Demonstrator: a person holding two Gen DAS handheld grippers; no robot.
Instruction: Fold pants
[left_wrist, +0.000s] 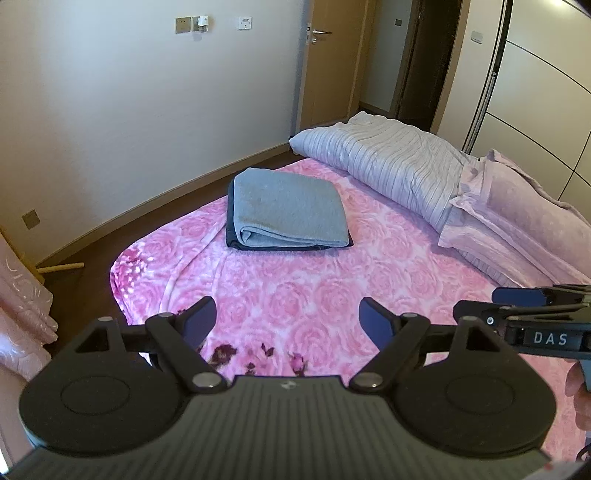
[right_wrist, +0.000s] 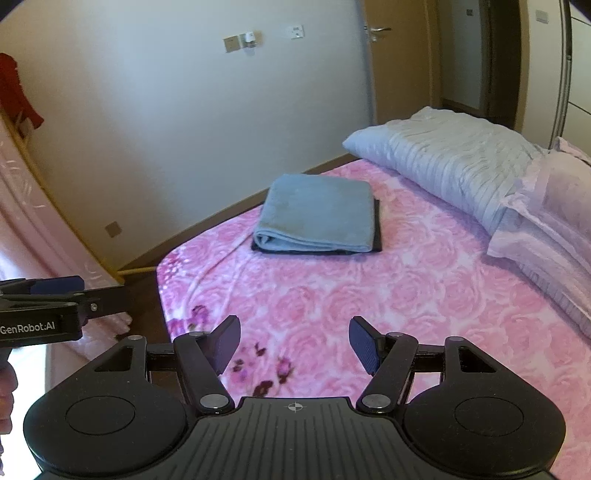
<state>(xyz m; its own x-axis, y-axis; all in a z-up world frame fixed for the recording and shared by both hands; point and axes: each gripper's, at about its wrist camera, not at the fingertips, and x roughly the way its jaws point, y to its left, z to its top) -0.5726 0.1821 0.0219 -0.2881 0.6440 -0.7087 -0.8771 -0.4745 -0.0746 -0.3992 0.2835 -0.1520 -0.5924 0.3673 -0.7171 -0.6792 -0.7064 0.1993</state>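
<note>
Both hand-held grippers, left (left_wrist: 287, 317) and right (right_wrist: 294, 341), gape empty at lower frame. One folded pants (left_wrist: 290, 210) stack lies mid-frame on the bed (left_wrist: 332, 295), two pillows (left_wrist: 388, 162) upper right.

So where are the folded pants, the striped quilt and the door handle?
Pants (left_wrist: 288, 206): left wrist view, middle of the grey top fold.
Quilt (left_wrist: 391, 162): left wrist view, middle of the striped roll.
Door handle (left_wrist: 322, 33): left wrist view, on the lever.

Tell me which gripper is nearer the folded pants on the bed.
Neither clearly. The left gripper and right gripper are side by side, both open and empty, well short of the folded pants lying ahead on the pink blanket.
</note>
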